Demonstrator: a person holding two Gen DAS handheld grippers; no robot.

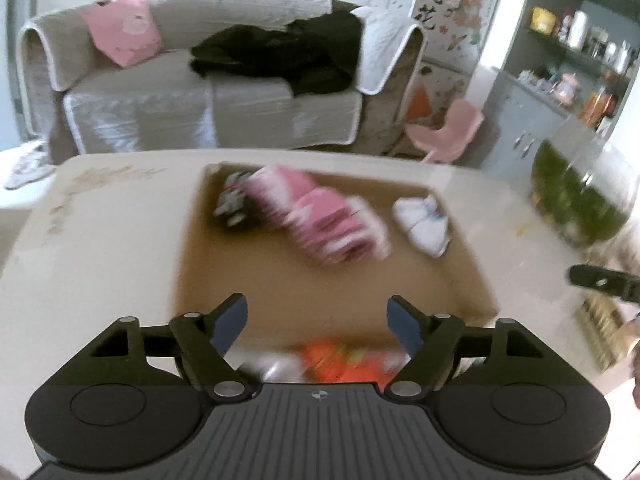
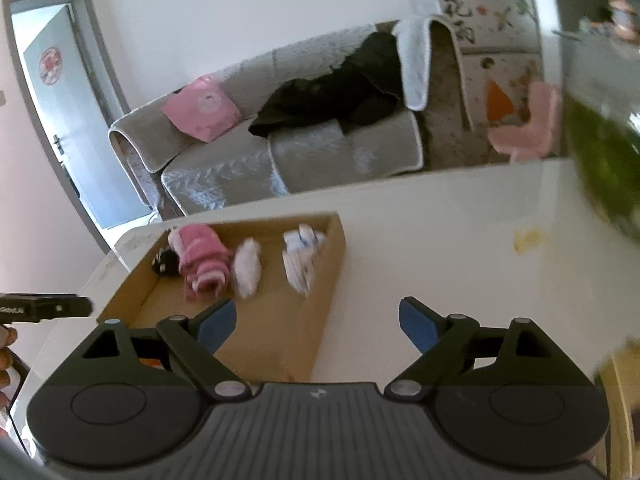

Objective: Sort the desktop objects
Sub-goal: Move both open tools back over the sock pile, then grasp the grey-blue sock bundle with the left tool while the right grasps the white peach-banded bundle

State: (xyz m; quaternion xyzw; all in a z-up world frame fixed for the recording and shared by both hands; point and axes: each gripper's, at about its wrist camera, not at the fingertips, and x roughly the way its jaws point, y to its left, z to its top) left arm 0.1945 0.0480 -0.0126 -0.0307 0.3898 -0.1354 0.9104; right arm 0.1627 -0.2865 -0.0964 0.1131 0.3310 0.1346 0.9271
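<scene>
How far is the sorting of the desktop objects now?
Done: the pink striped cloth, a white bundle, a white-and-blue bundle and a dark item lie in the cardboard tray. In hand: nothing; left gripper and right gripper are open. Left: an orange item, blurred.

Orange item [image 1: 340, 364] blurred, half hidden behind left tongs [image 1: 316, 324]; identity unclear.

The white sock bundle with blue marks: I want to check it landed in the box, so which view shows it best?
The right wrist view: the white sock bundle is sharper there, inside the cardboard box. The left wrist view shows it blurred.
</scene>
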